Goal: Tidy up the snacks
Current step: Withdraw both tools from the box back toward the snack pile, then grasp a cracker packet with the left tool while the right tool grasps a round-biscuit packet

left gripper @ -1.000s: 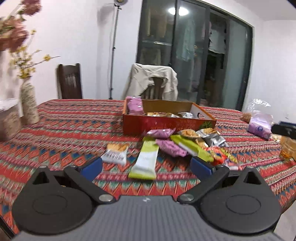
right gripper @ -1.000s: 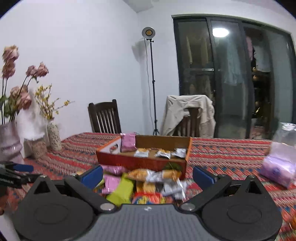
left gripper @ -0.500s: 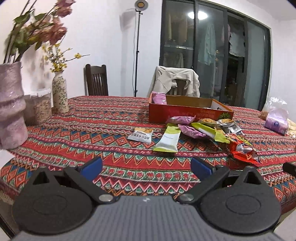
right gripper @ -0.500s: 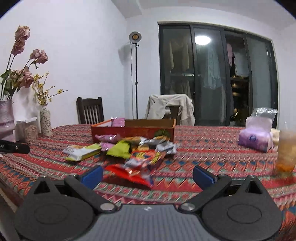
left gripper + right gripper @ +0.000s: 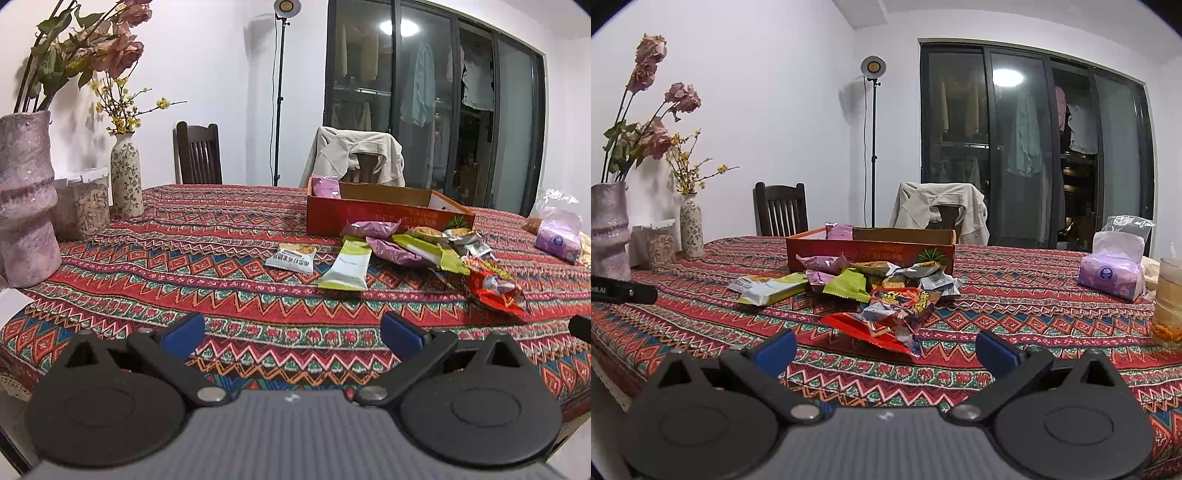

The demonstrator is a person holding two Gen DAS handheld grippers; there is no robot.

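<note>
I see my left gripper [image 5: 291, 334]: blue-padded black fingers [image 5: 183, 334], silver pivot screws, round black discs, ribbed grey housing; right gripper [image 5: 885, 345] identical.

Even indoor light, bright ceiling lamp reflection [image 5: 398, 26] glaring in dark glass doors [image 5: 1034, 147], soft shadows under snack packets [image 5: 388, 251], strong fisheye bending – black corners, both views sharp, walls slightly washed out

bare cloth [image 5: 221, 295] near, snack pile [image 5: 406, 247] fronting box [image 5: 388, 218]
</note>
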